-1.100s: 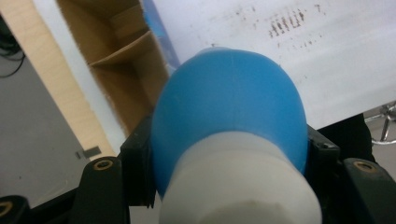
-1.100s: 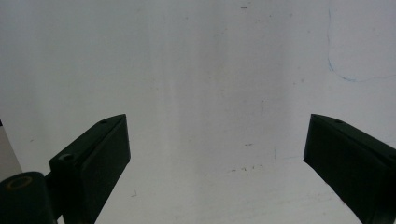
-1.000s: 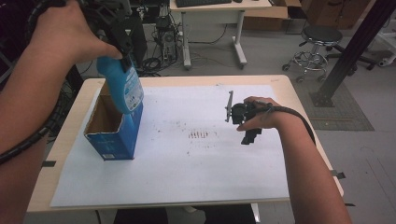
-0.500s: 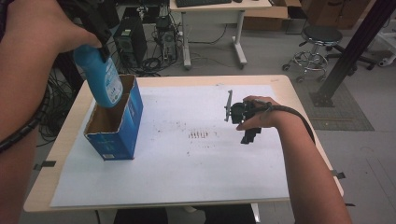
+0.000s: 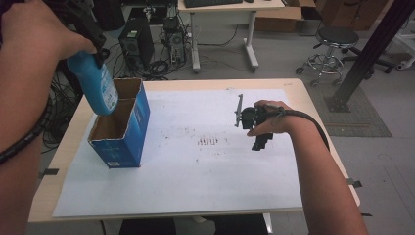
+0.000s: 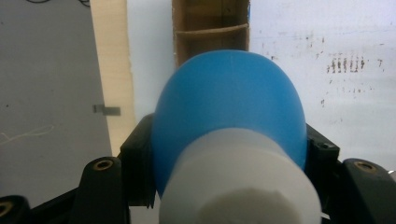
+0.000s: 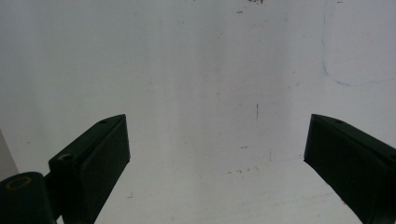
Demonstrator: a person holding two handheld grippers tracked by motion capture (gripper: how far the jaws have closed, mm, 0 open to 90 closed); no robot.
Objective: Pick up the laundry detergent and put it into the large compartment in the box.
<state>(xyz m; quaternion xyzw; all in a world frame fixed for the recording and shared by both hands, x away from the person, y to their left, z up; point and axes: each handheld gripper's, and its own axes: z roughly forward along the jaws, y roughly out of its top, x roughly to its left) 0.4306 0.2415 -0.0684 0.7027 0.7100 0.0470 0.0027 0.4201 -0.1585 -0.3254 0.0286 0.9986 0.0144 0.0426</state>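
left tool (image 5: 90, 46) raised, gripping blue bottle (image 5: 98, 83) tilted over box (image 5: 122, 125).

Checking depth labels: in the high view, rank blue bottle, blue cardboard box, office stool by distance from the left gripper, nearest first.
1. blue bottle: held in the left gripper, top left.
2. blue cardboard box: directly below the bottle, on the table's left.
3. office stool: on the floor, far upper right.

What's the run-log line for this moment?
left gripper: shut on blue bottle | above blue box | right gripper: open, empty, over white sheet
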